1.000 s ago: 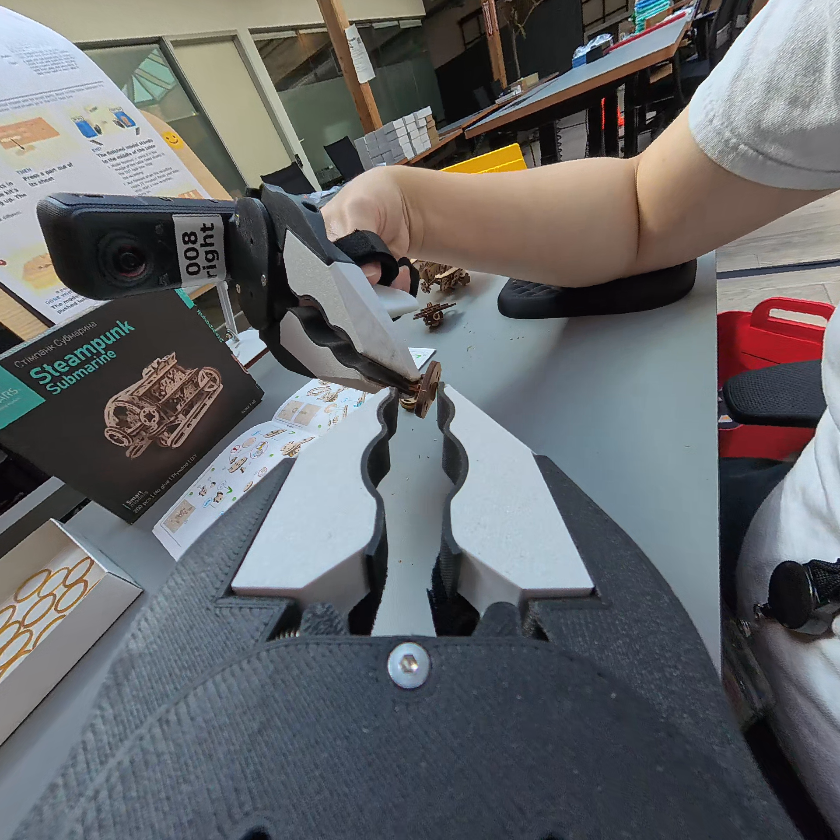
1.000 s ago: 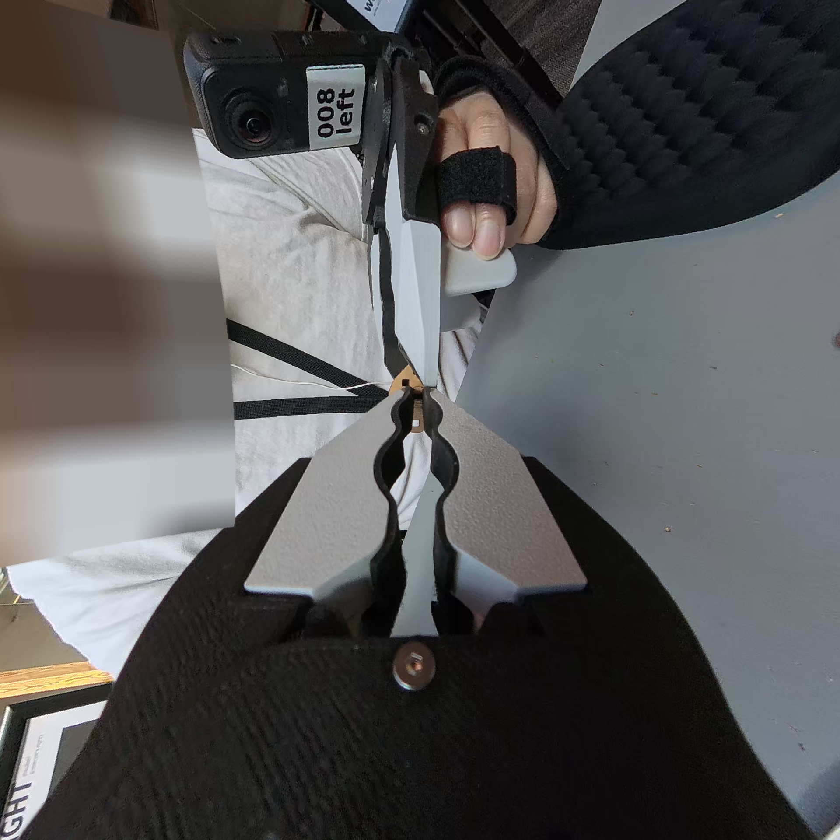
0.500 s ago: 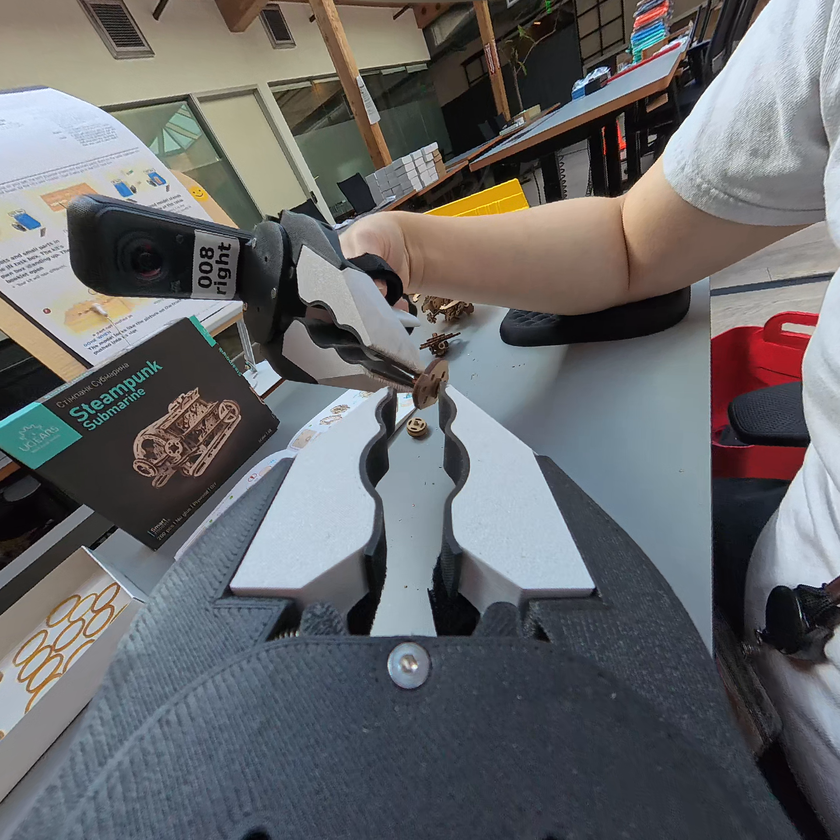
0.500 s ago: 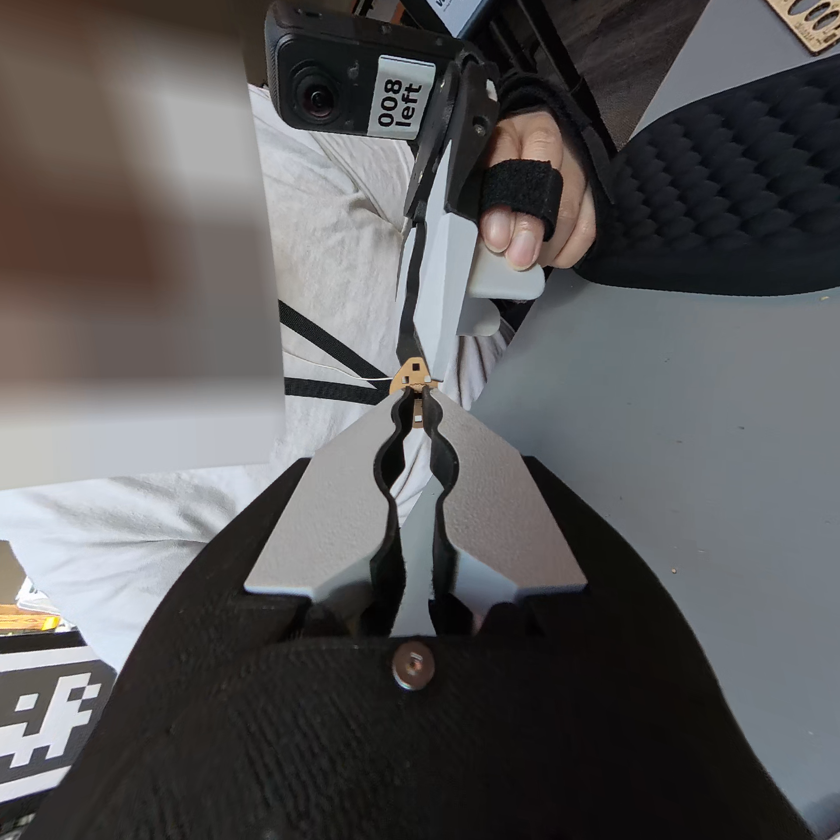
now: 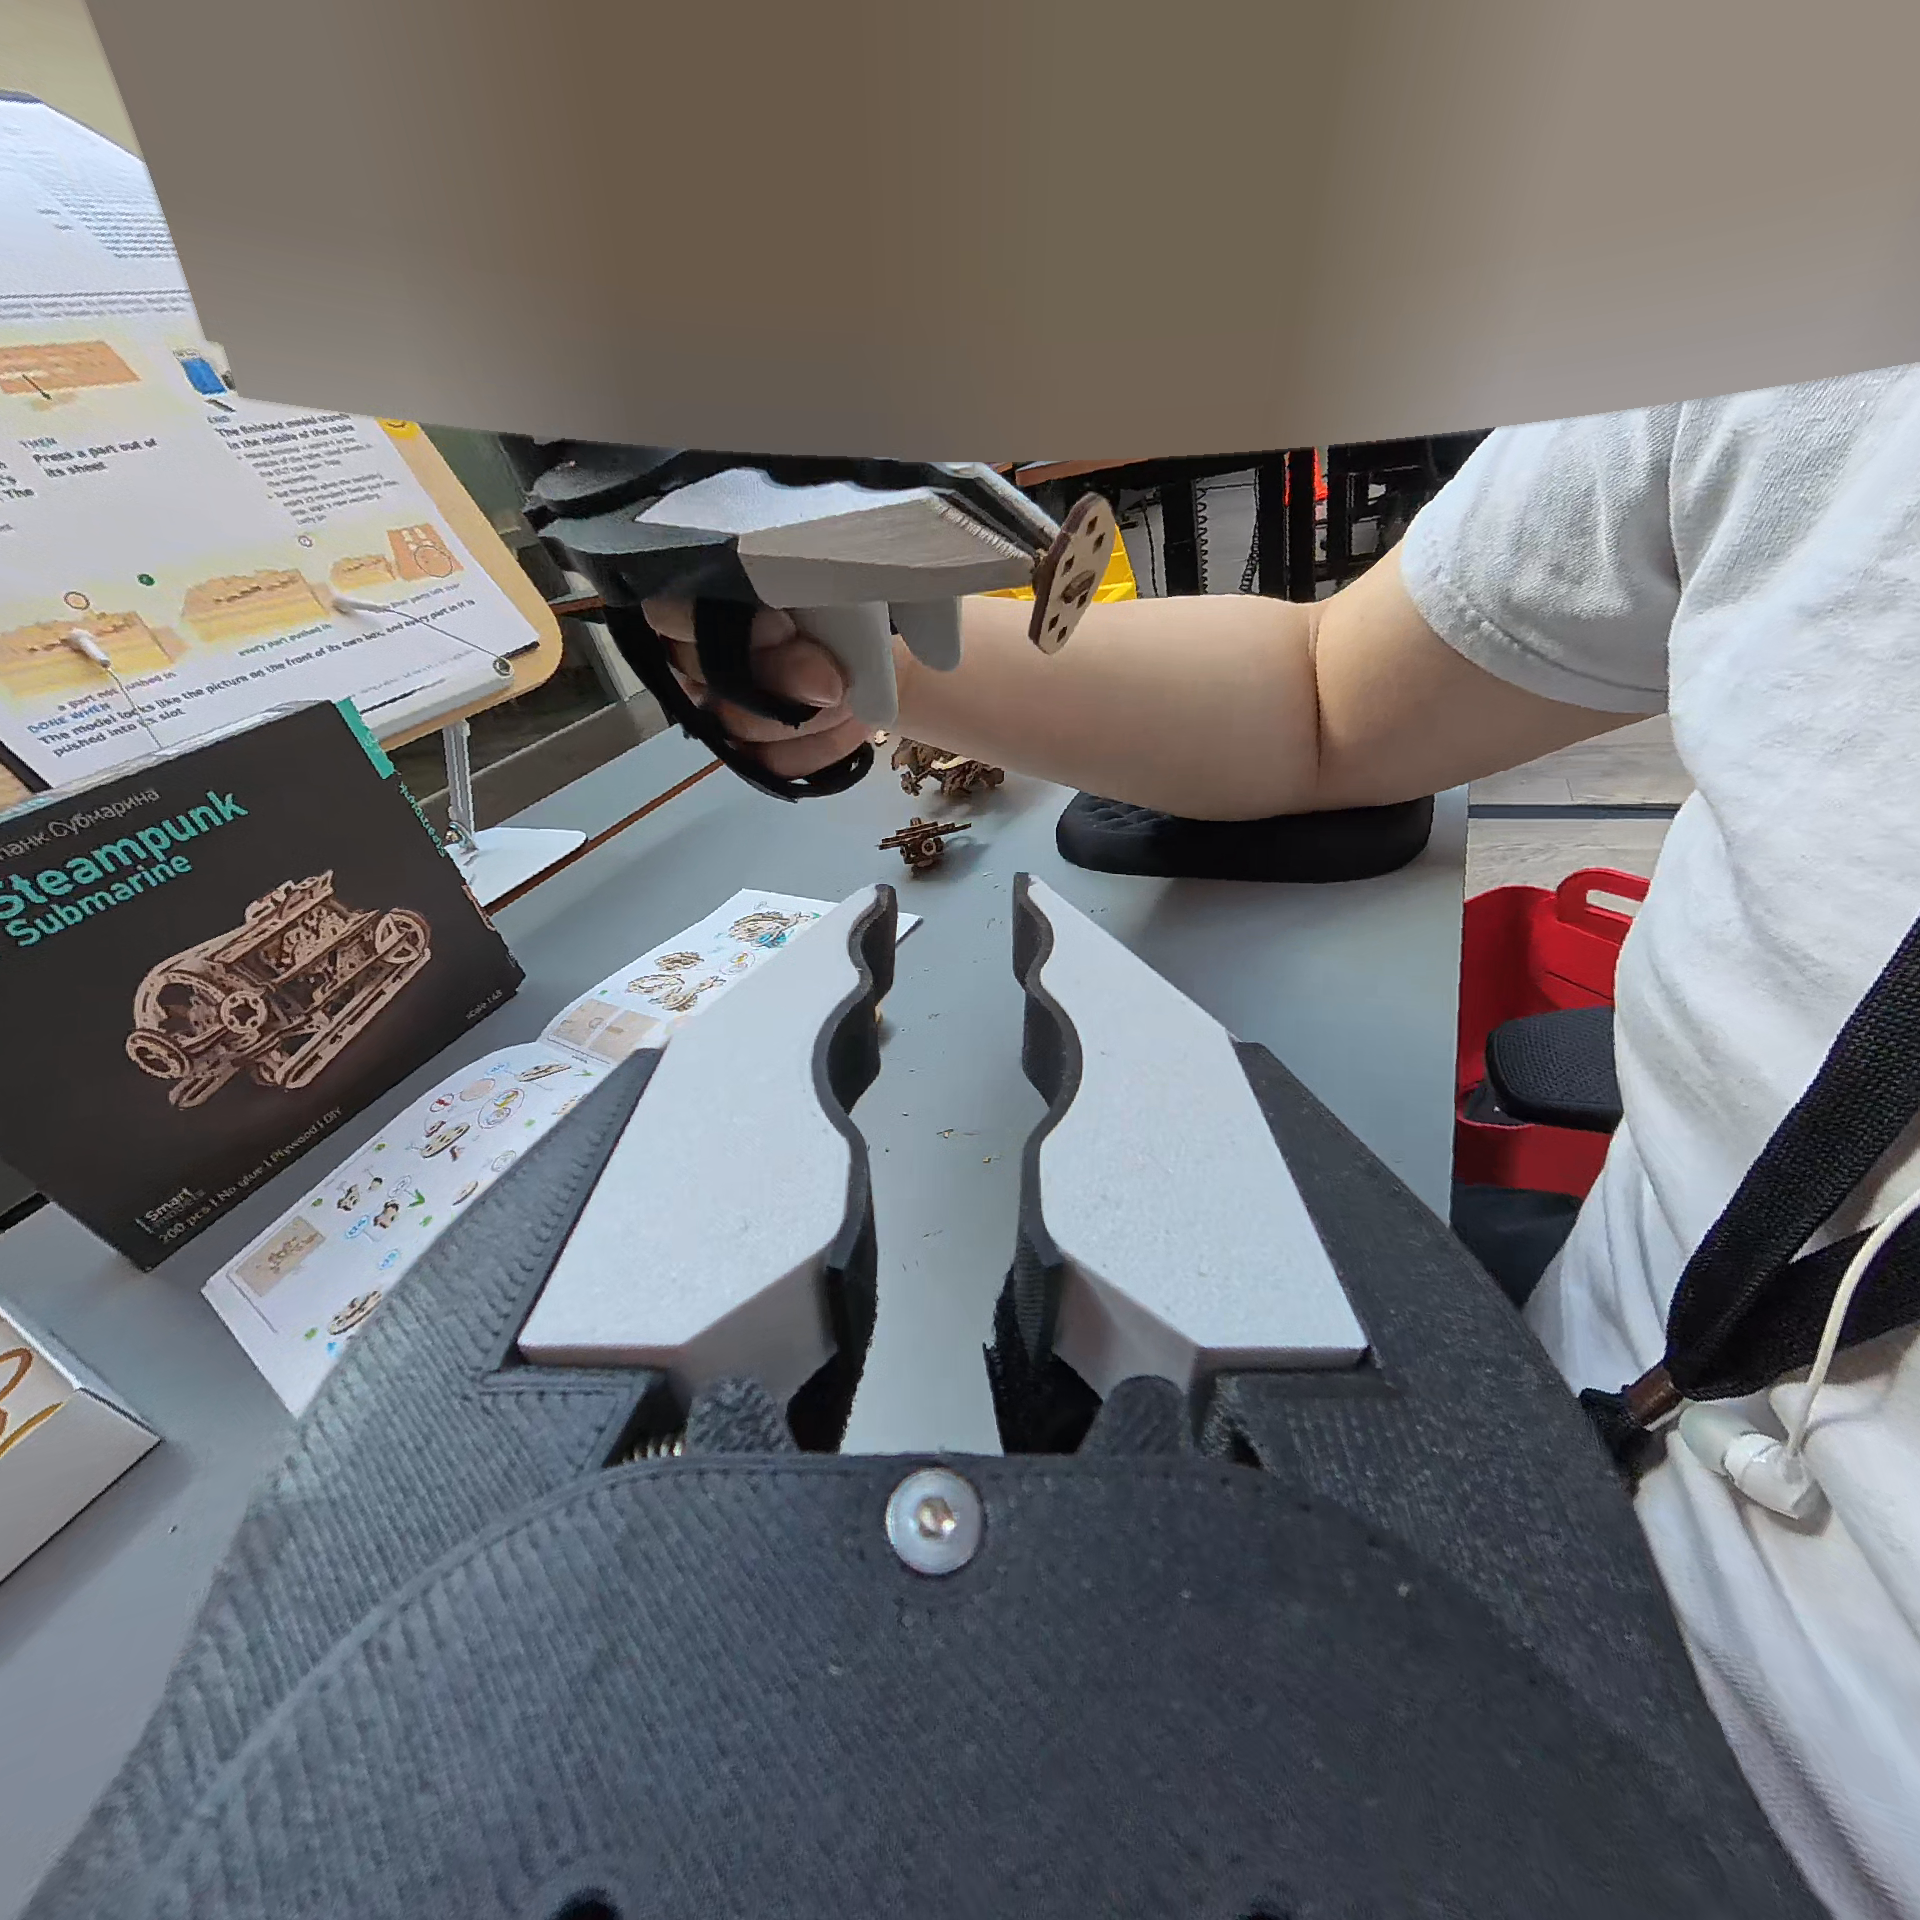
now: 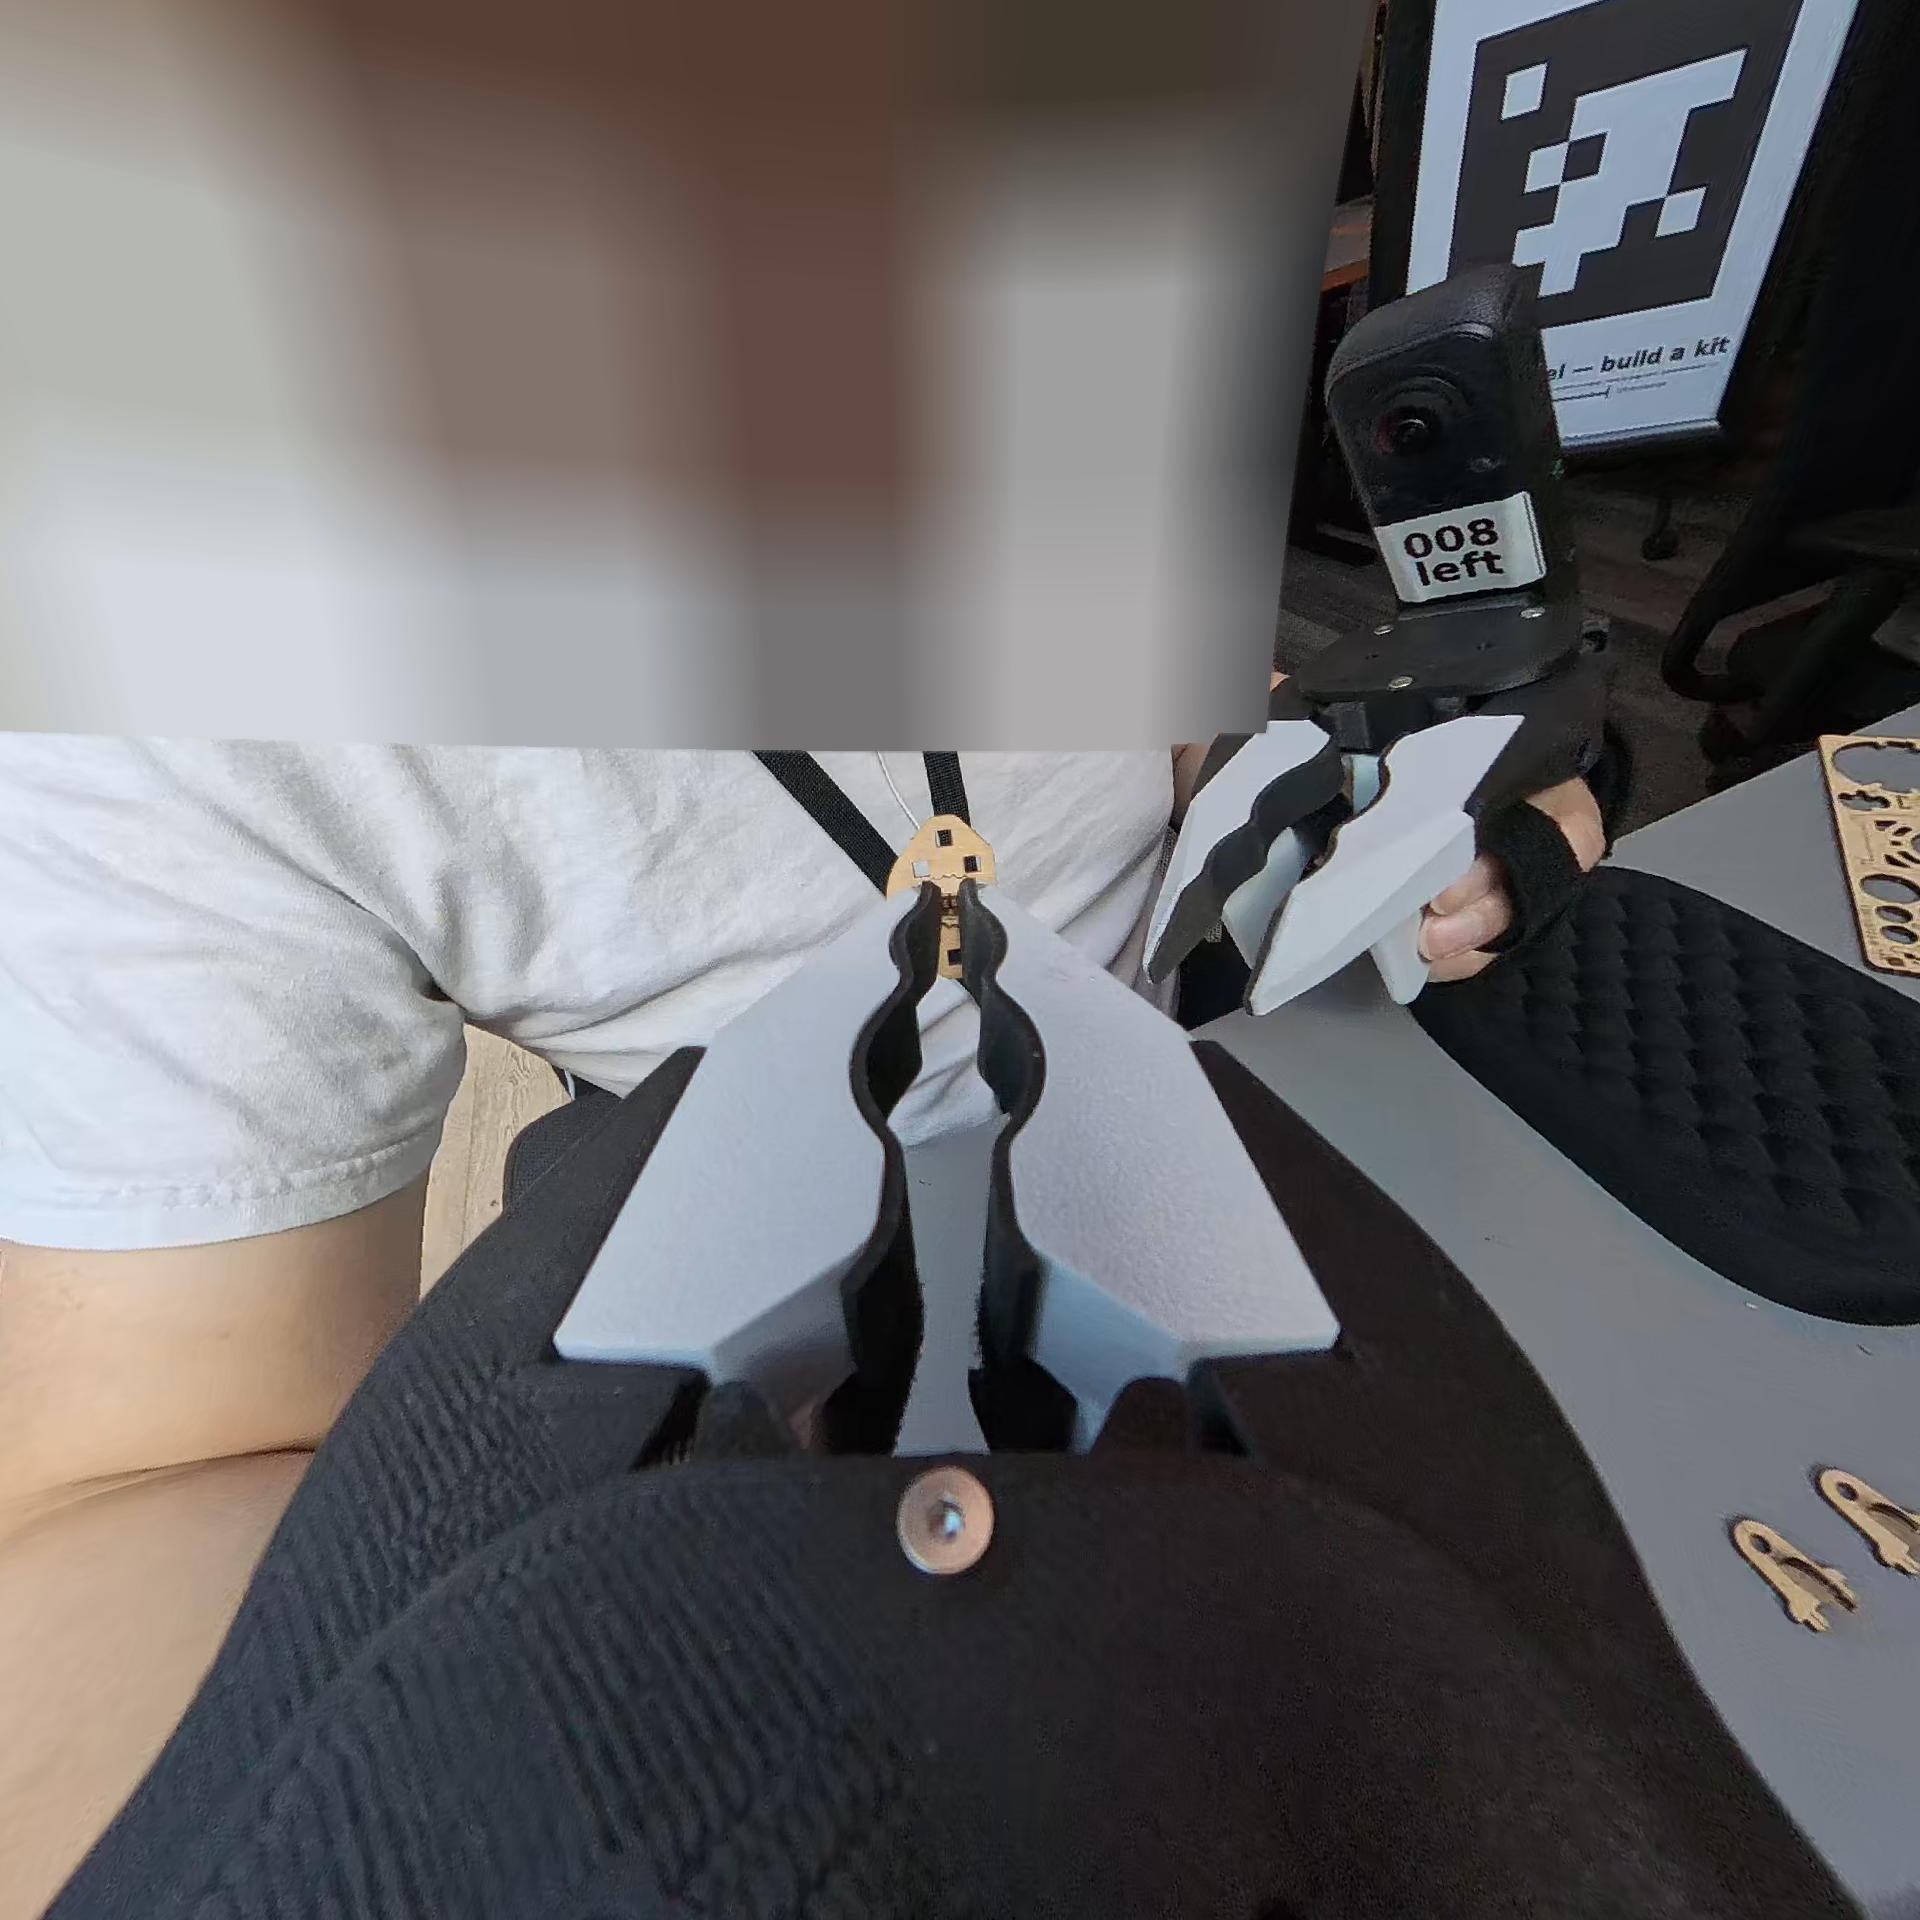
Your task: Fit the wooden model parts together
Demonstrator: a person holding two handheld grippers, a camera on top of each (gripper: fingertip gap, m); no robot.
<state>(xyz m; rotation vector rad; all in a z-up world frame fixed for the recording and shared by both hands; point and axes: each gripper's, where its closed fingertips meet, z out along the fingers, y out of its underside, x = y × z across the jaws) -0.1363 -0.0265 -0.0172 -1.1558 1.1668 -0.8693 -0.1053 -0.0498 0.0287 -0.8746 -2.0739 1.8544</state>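
Left wrist view: left gripper [image 5: 945, 914] hangs over the grey table [image 5: 1247, 997], jaws parted w/ nothing between them, only wood crumbs on the tabletop below. Right gripper [image 5: 1023, 540] is up in the air past it, turned sideways, pinching a flat wooden plate [image 5: 1072, 574] w/ small square holes at its tips; plate sticks out beyond the tips, clear of the table. The person's right hand [image 5: 774, 675] grips the handle, forearm resting on a black padded rest [image 5: 1236, 842]. Two small built-up wooden assemblies [image 5: 925, 840] sit on the table just before that rest. Far left: dark kit box [image 5: 218, 977] propped up, folded instruction sheet [image 5: 436, 1122] lying beside it, instruction board [image 5: 208, 499] on a stand behind. Red bin [image 5: 1538, 997] past the table edge.

Right wrist view: right gripper [image 6: 940, 909] clamped tight on the wooden plate [image 6: 942, 854], held in front of the person's white shirt [image 6: 416, 935], off the table. Left gripper [image 6: 1210, 961] is to the side, well apart, fingers spread & empty. Near the table's corner lie two loose wooden pieces [image 6: 1792, 1584]; a punched-out part sheet [image 6: 1881, 852] lies beyond a second black pad [image 6: 1704, 1091].
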